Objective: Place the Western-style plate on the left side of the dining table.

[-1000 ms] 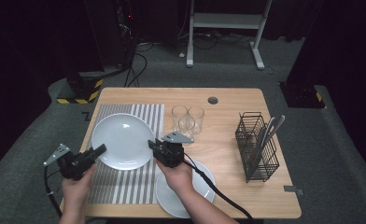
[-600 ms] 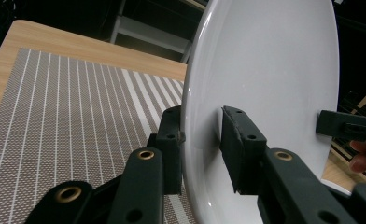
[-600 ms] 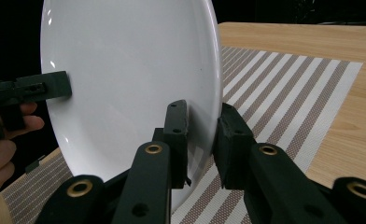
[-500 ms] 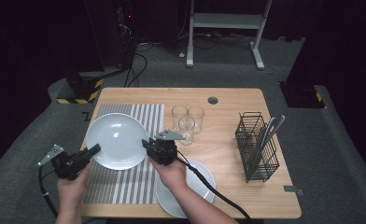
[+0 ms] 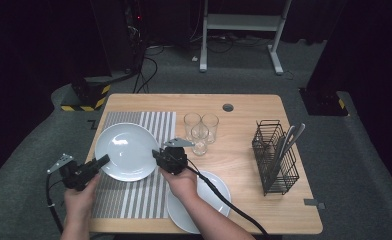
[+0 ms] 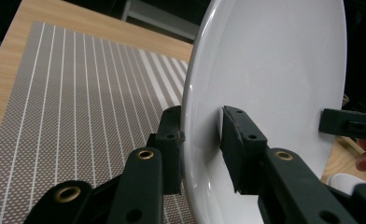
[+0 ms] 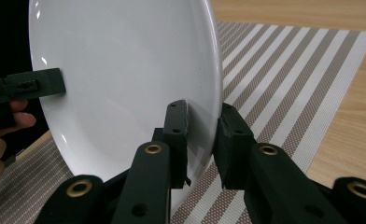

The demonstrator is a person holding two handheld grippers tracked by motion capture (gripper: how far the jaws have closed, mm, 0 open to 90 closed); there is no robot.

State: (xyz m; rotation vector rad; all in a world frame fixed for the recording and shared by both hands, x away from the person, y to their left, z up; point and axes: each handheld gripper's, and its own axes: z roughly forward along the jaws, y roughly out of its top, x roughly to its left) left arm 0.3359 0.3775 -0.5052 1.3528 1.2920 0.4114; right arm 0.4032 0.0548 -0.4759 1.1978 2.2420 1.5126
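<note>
- I am holding a white plate (image 5: 125, 151) with both grippers, one on each side of its rim, over the striped placemat (image 5: 134, 200) on the left half of the table (image 5: 264, 105).
- My left gripper (image 5: 104, 160) is pinching the plate's near-left rim; in the left gripper view the two pads are pressing on either face of the rim (image 6: 204, 140).
- My right gripper (image 5: 156, 154) is pinching the opposite rim; in the right gripper view its pads are clamping the edge of the plate (image 7: 125, 70) with the placemat (image 7: 288, 74) lying beneath.
- I judge the job to be partway: the plate is gripped and hanging just above the placemat, tilted rather than flat, and I am not yet setting it down or letting go.
- What is left, as I read it, is lowering it level onto the placemat and spreading both sets of jaws.
- A second white plate (image 5: 211, 197) is lying on the bare wood at the near edge, partly under my right forearm; it looks empty.
- The black wire basket (image 5: 276, 160) on the right is holding cutlery (image 5: 289, 137) that is leaning out of its top; I cannot tell which pieces.
- Three clear glasses (image 5: 201, 130) are standing close together behind the right gripper, and they seem empty.
</note>
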